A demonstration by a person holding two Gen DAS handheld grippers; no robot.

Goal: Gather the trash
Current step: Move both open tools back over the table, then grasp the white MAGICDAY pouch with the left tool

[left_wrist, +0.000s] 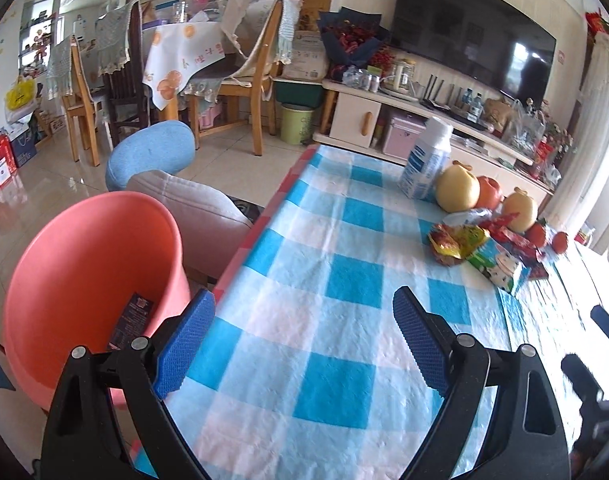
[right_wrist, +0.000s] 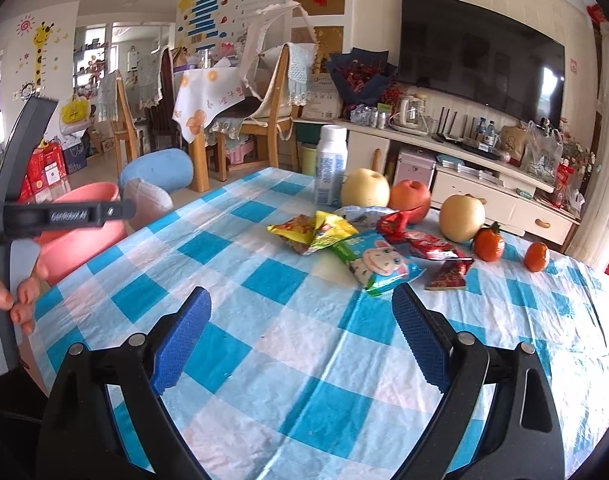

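Two tongs, left tongs (left_wrist: 304, 334) and right tongs (right_wrist: 300, 332), gape empty over the checked bench (right_wrist: 264, 344). This looks like the approach to the next pick. Just beyond the right tongs lie crumpled wrappers (right_wrist: 368, 252), yellow, green and red, beside fruit (right_wrist: 462, 212) and a bottle (right_wrist: 330, 166). Next, a pinch on one wrapper, then across to the pink bin (left_wrist: 92, 276) off the bench's left edge.

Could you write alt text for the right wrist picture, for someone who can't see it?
An open gripper hangs above a blue checked table, aimed at snack wrappers lying before fruit and a white bottle. A pink bin stands at left.
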